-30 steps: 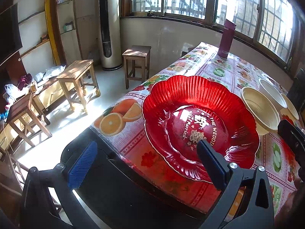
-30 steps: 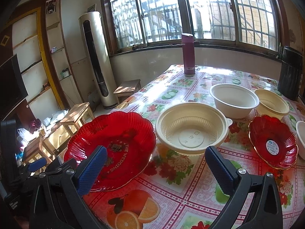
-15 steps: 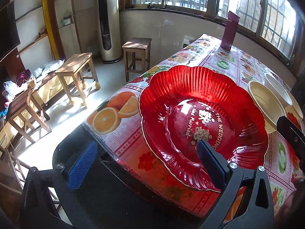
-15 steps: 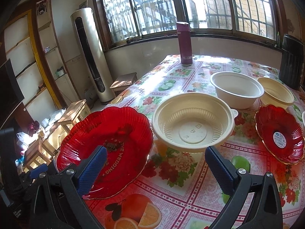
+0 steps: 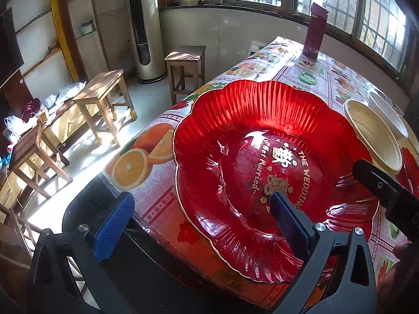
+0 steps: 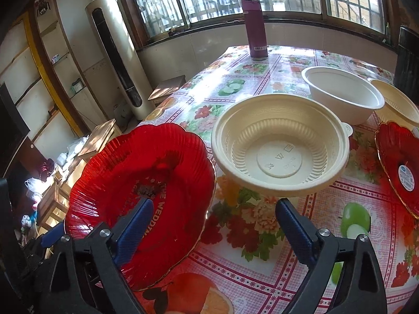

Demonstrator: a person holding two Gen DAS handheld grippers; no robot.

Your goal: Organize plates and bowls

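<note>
A large red scalloped plate (image 5: 262, 141) lies at the table's near left corner; it also shows in the right wrist view (image 6: 125, 172). My left gripper (image 5: 201, 222) is open, its right finger over the plate's near rim and its left finger off the table edge. My right gripper (image 6: 214, 225) is open and empty, just above the table between the red plate and a cream plastic bowl (image 6: 280, 149). Behind the bowl stand a white bowl (image 6: 343, 94) and a second cream bowl (image 6: 398, 102). A small red plate (image 6: 400, 167) lies at the right.
A purple flask (image 6: 256, 36) stands at the far end of the flowered tablecloth (image 6: 262, 225). A dark object (image 6: 408, 62) stands at the far right edge. Wooden stools (image 5: 102, 99) and a white tower unit (image 5: 144, 26) stand on the floor left of the table.
Both grippers have moved forward and lower towards the table. The large red plate and the cream bowl look bigger and closer. Nothing was taken hold of.
</note>
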